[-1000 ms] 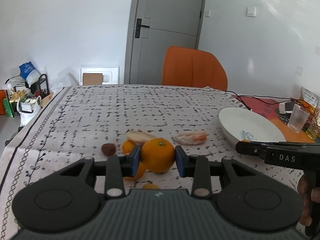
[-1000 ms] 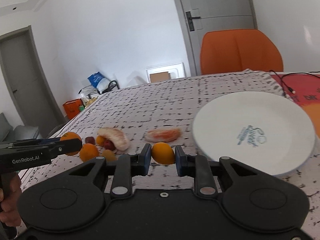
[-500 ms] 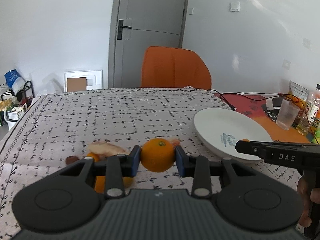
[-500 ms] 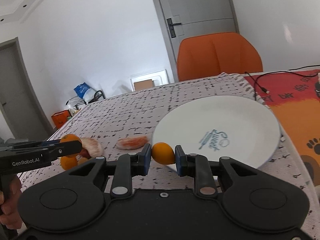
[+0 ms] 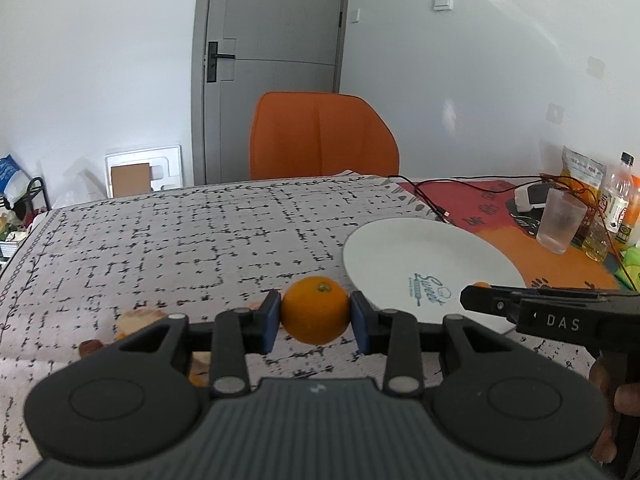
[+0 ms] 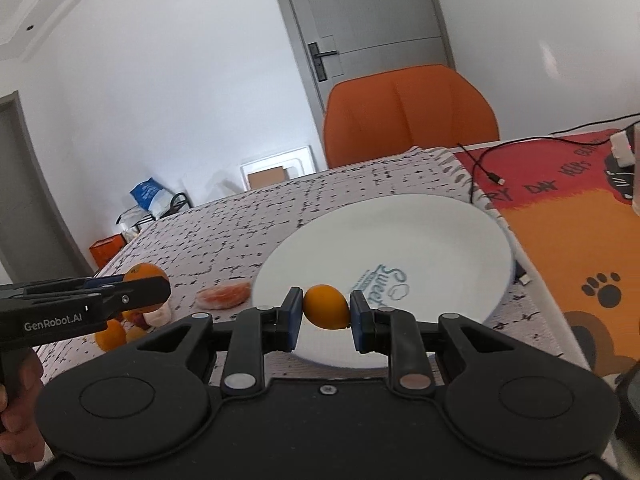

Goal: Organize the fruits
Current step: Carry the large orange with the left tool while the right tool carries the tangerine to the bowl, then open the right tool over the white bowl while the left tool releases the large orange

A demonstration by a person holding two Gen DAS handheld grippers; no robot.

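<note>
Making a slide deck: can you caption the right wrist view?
Right gripper holds a small orange fruit over the near rim of a white plate.

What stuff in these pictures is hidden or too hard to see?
- Left wrist view: the fruits left on the table are mostly hidden behind the left tool and blurred.
- Left wrist view: the small fruit in the right tool shows only as a sliver.
- Right wrist view: the fruit pile is partly hidden by the left tool.
- Left wrist view: the bottle labels are too small to read.
</note>
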